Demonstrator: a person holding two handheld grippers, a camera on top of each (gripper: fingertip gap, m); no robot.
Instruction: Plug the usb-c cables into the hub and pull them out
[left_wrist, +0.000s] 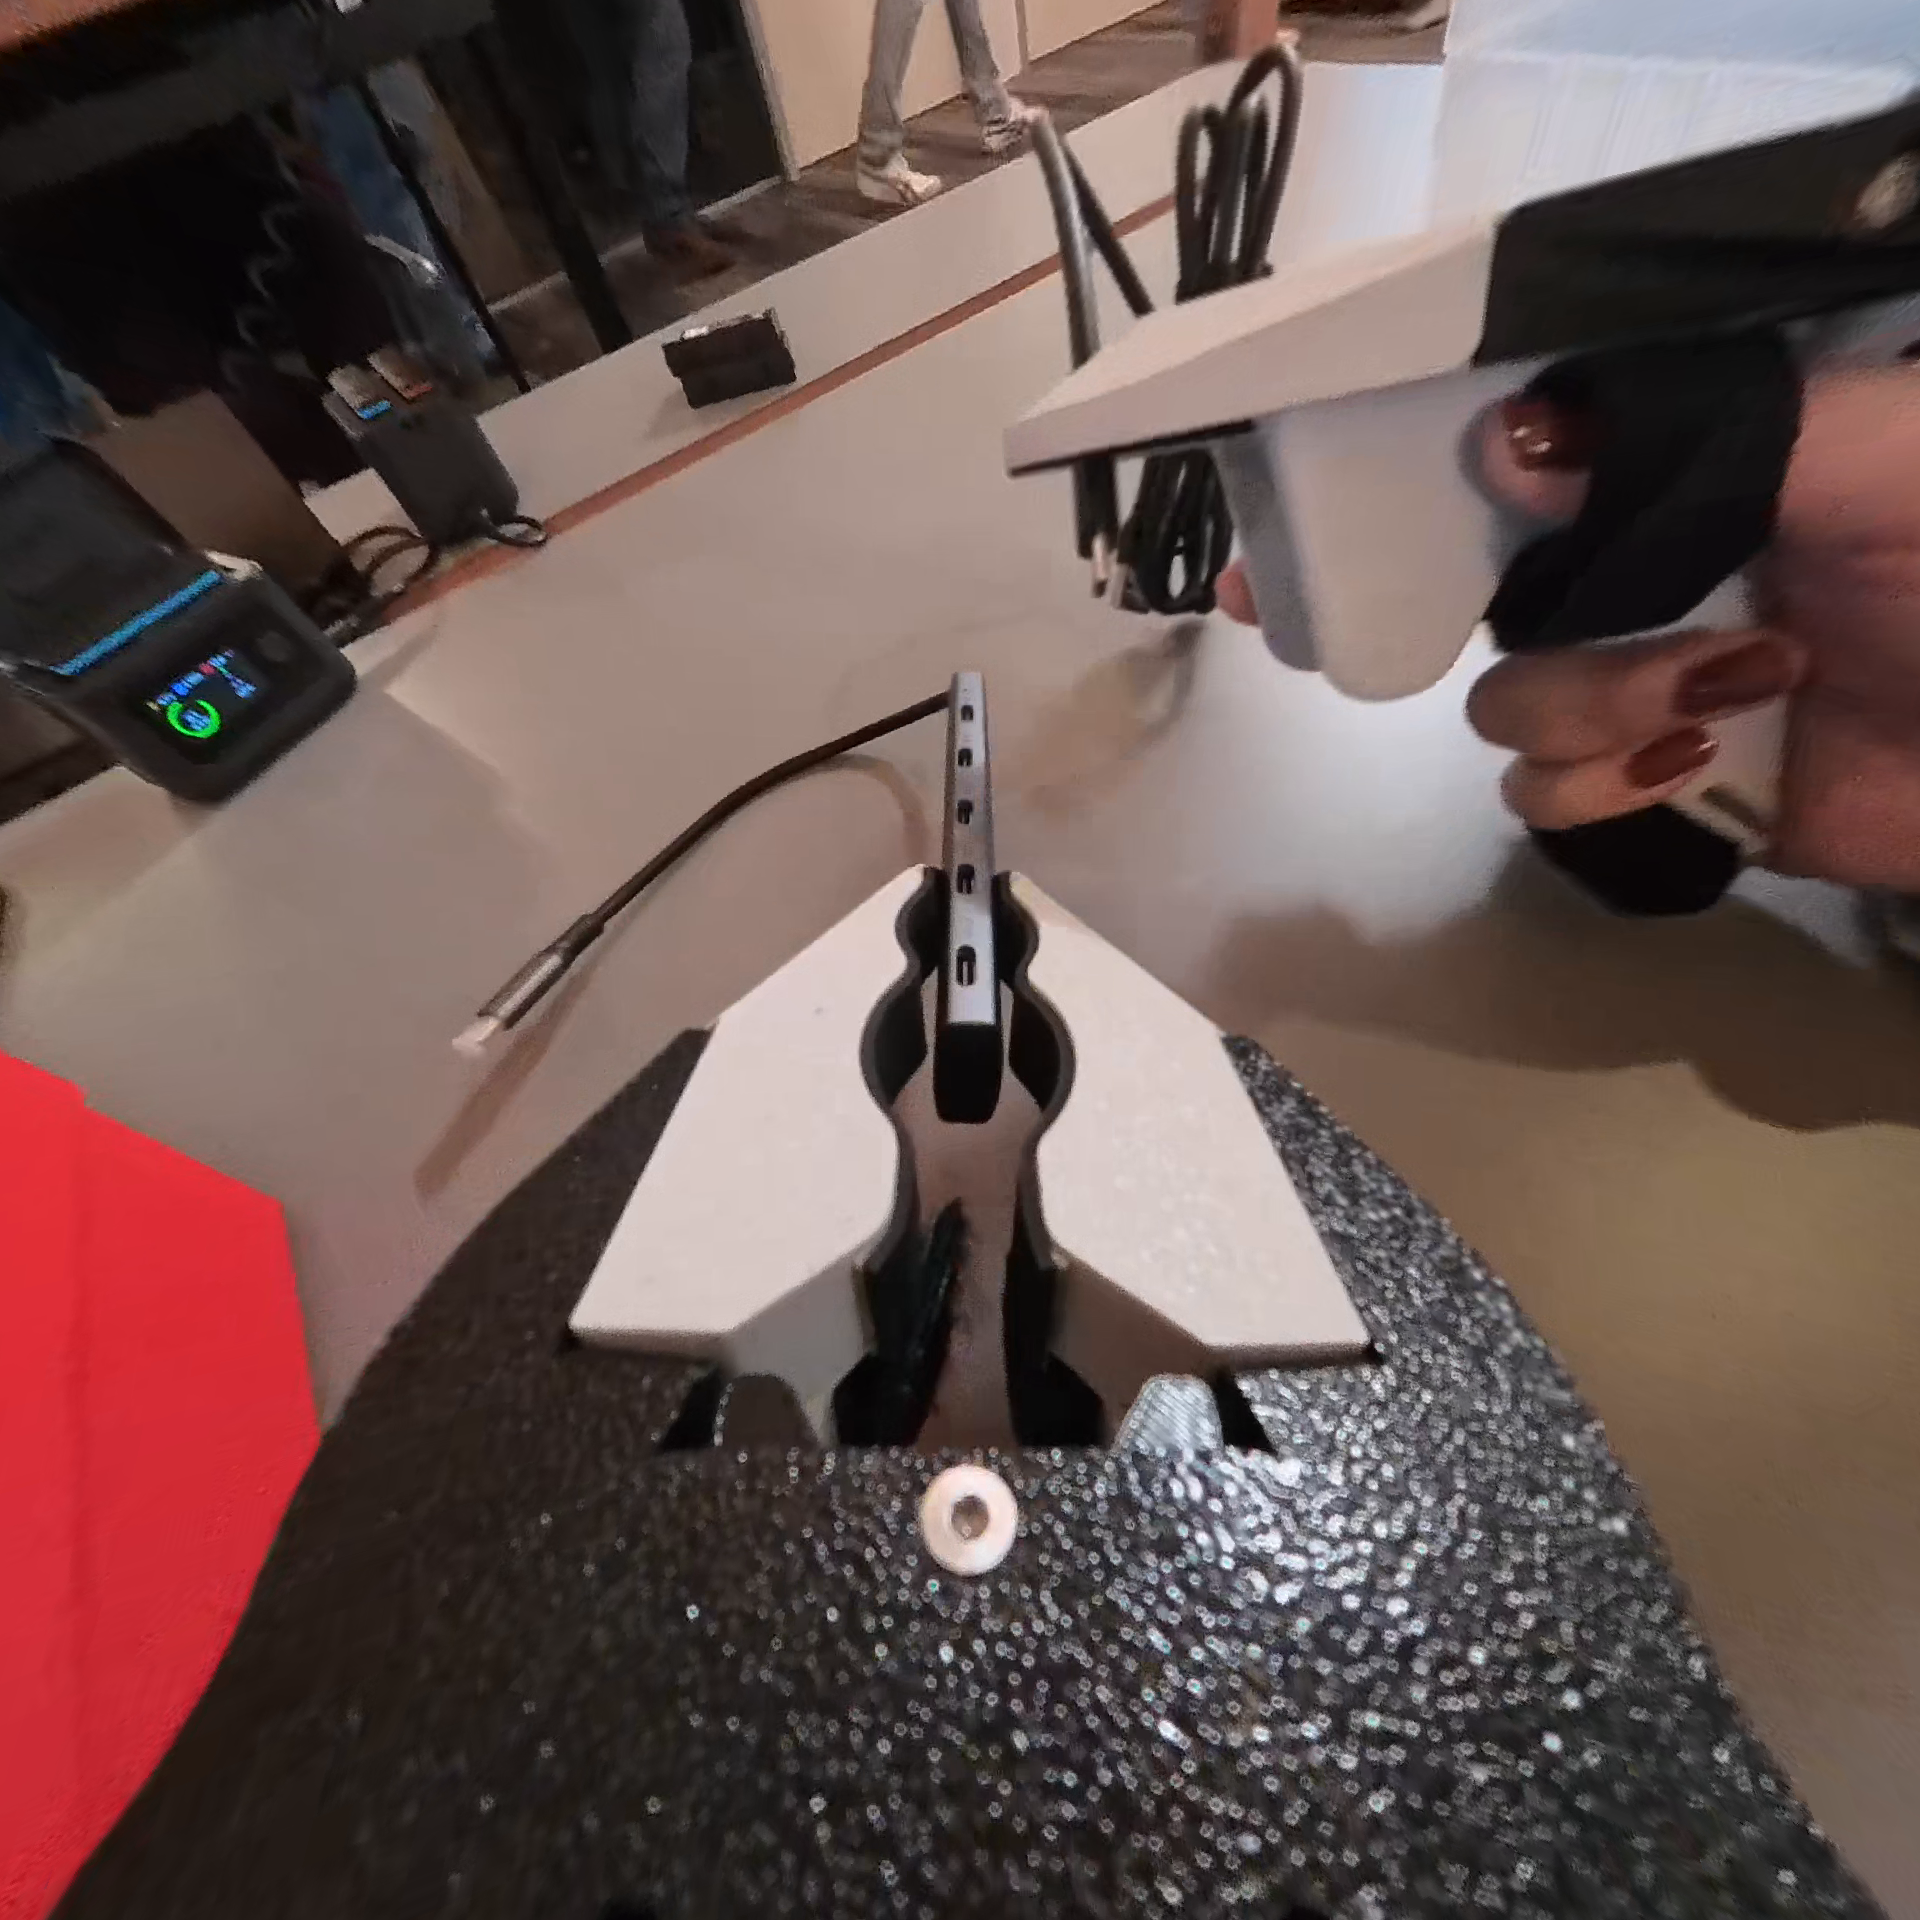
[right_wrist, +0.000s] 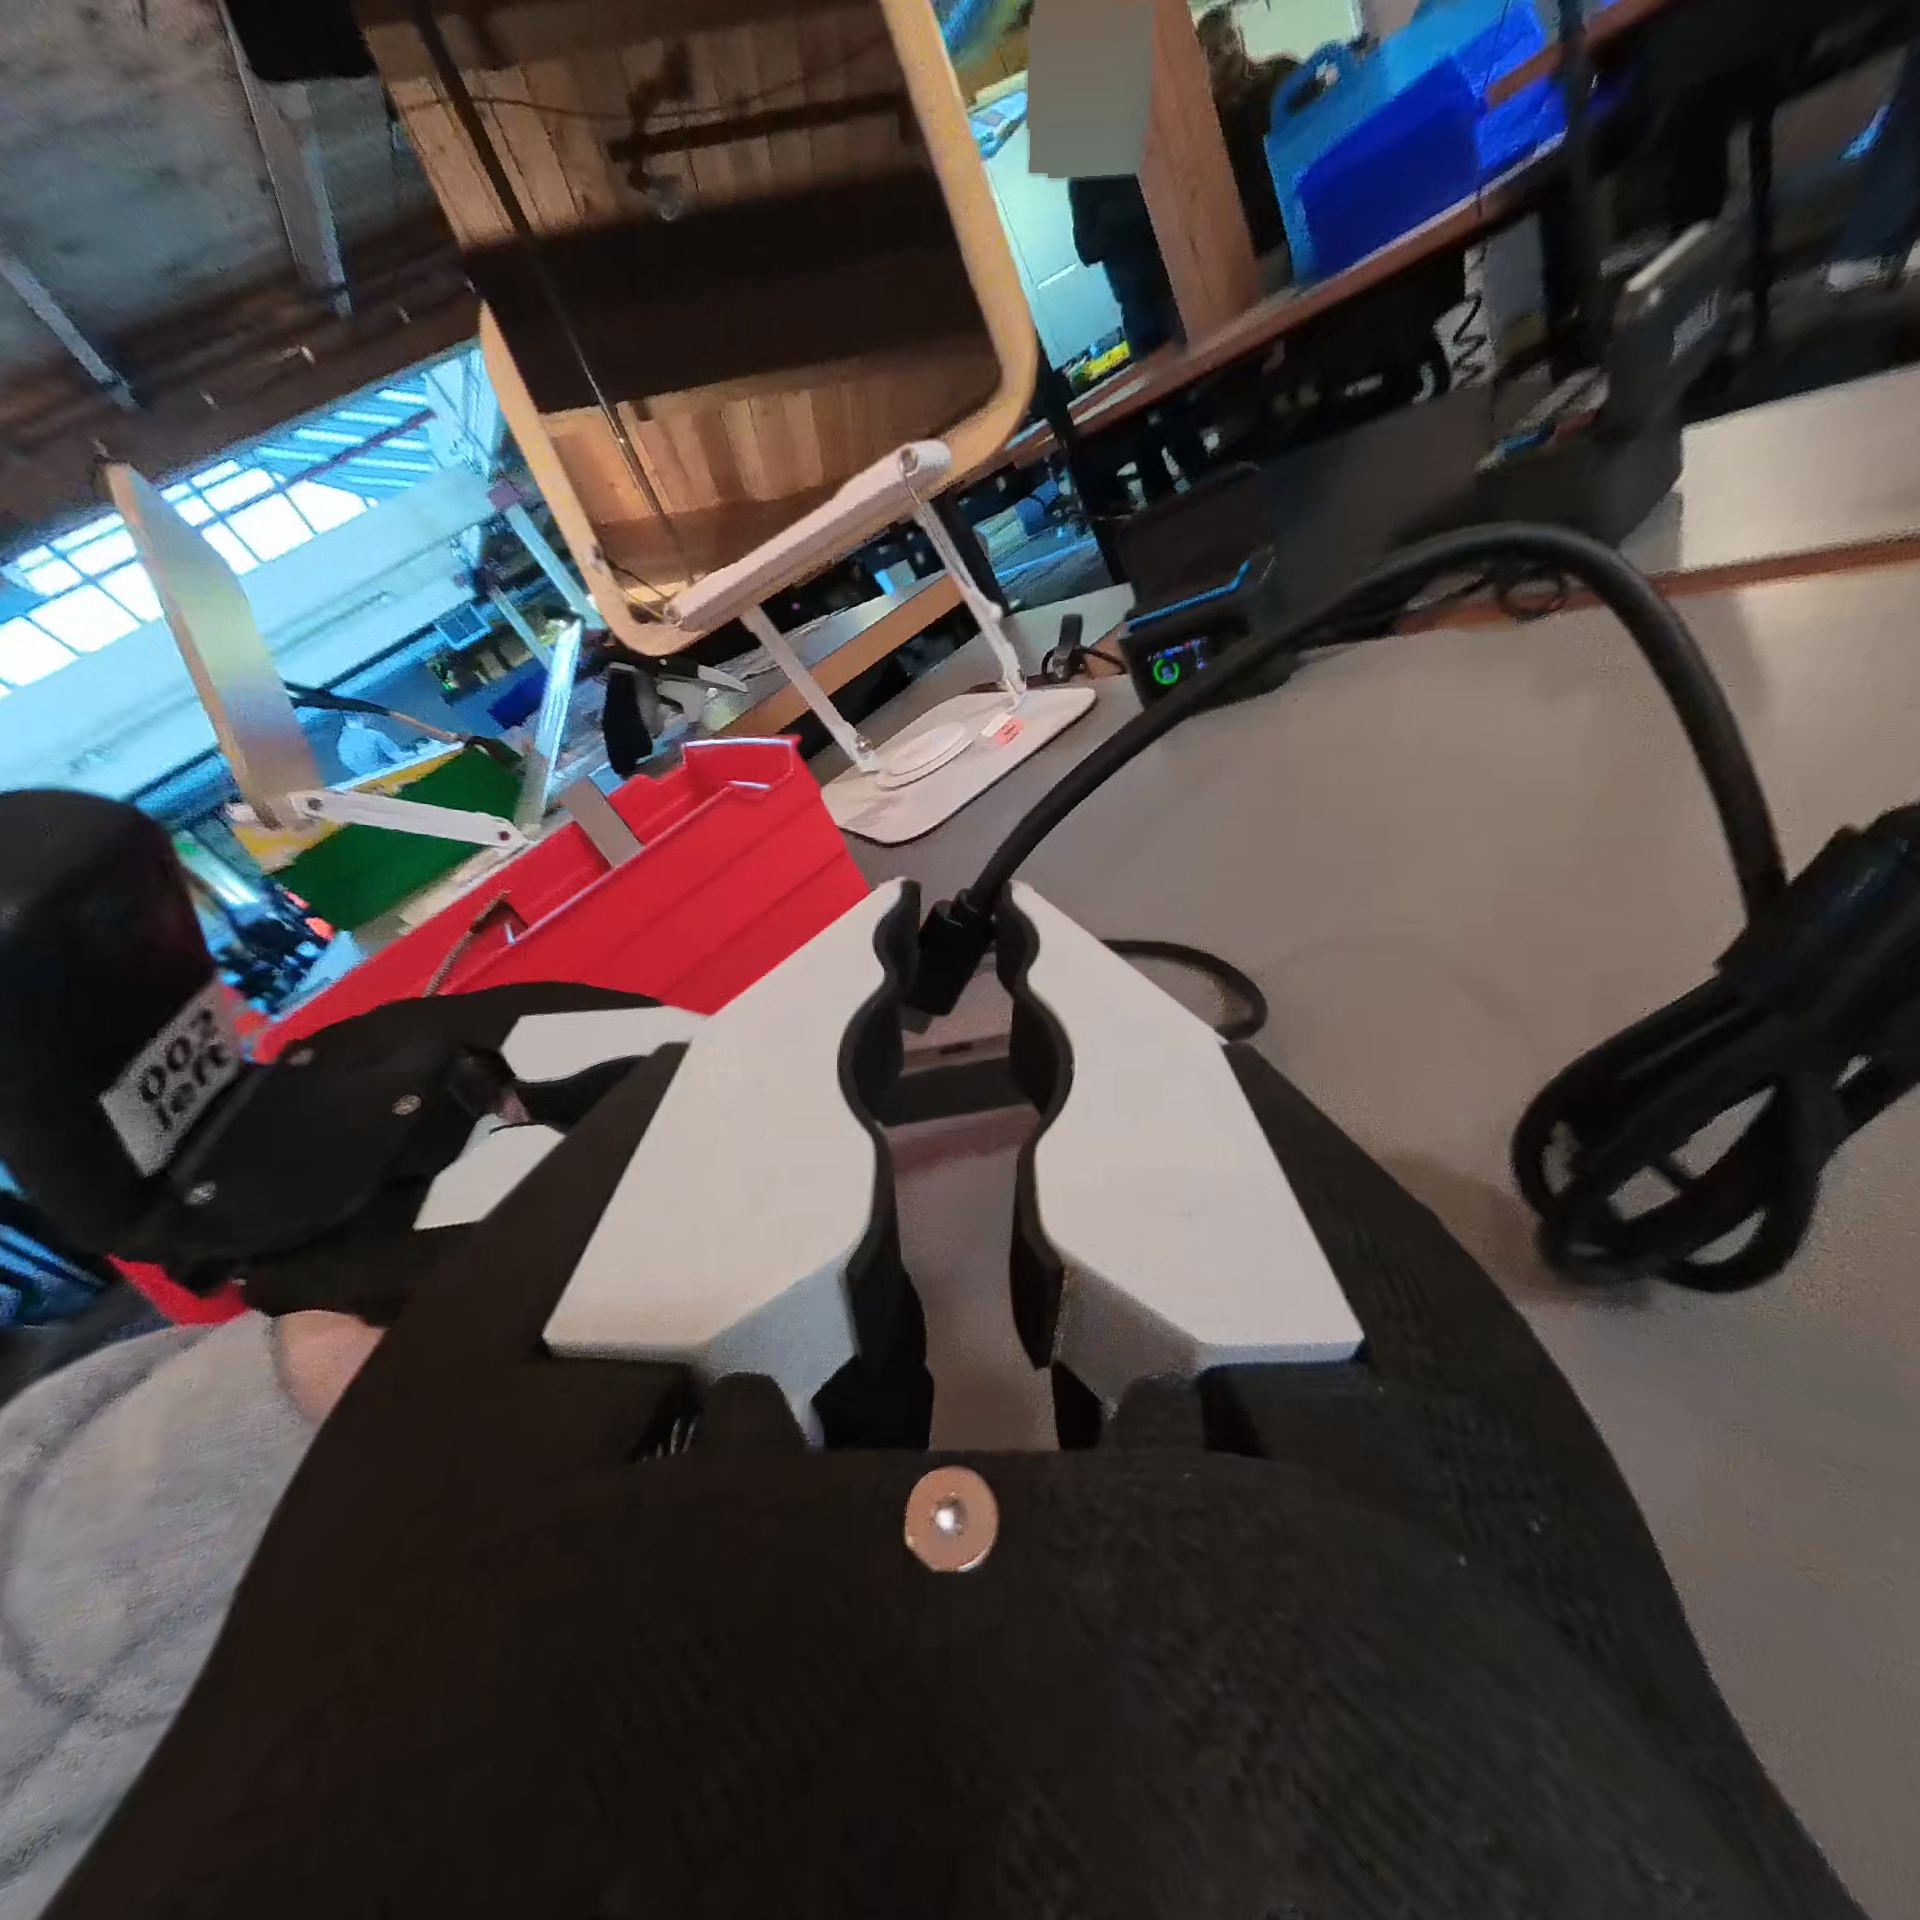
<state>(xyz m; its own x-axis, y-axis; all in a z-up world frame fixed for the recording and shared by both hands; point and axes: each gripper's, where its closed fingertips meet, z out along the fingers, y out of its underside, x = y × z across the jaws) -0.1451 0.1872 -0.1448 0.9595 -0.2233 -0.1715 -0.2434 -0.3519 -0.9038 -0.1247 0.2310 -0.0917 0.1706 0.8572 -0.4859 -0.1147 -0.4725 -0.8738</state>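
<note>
In the left wrist view my left gripper is shut on a slim grey hub, held on edge with its row of ports facing the camera. The hub's own black lead trails left on the table to a loose plug. My right gripper, held by a hand, hovers above and right of the hub. In the right wrist view it is shut on the plug of a black USB-C cable, just over the hub. The cable arcs to a coiled bundle.
The work is on a grey table. A dark power unit with a lit screen sits at far left. A red bin stands at the left edge, beside a white desk lamp base. A small black box lies far back. The gap from one gripper's tips to the other's is roughly 7 cm.
</note>
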